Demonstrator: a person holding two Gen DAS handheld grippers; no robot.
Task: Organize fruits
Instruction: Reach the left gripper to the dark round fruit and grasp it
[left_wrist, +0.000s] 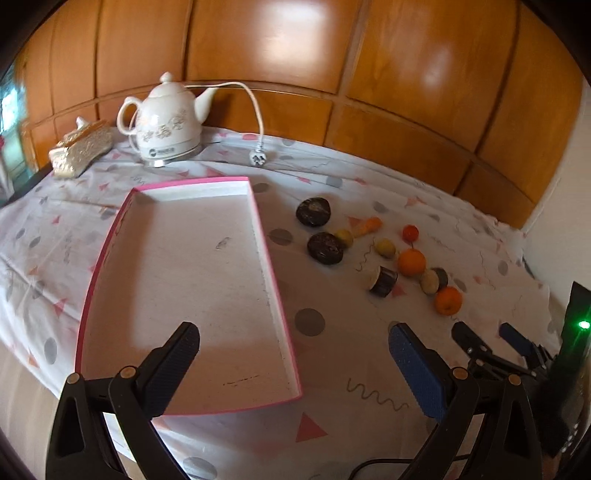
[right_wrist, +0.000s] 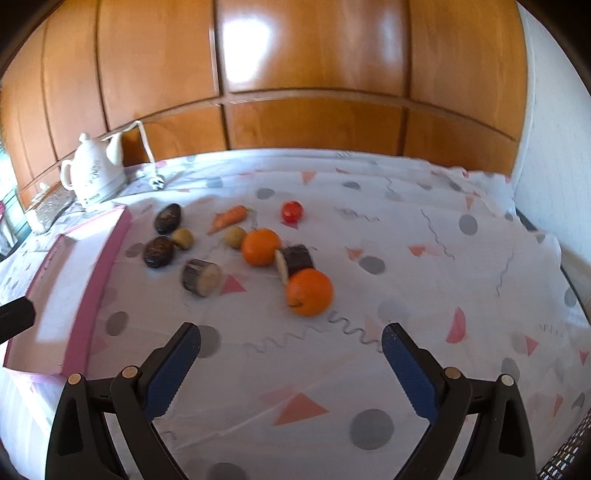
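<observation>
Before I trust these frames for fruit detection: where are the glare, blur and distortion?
Left wrist view: glare patches on the wood panelling, straight edges of the pink tray bowed by the fisheye, fruit fairly sharp. Right wrist view: similar glare, slight blur on the nearest orange.

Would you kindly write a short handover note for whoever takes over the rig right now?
Left gripper: open, empty, hovering over the near end of the pink-rimmed tray.
Right gripper: open, empty, aimed at the nearest orange.
On the cloth right of the tray: second orange, carrot, small red fruit, two dark fruits, two small yellowish pieces and two cut pieces.
Done: nothing; the tray holds no fruit.
Left: move every piece into the tray, probably the nearest orange first.
</observation>
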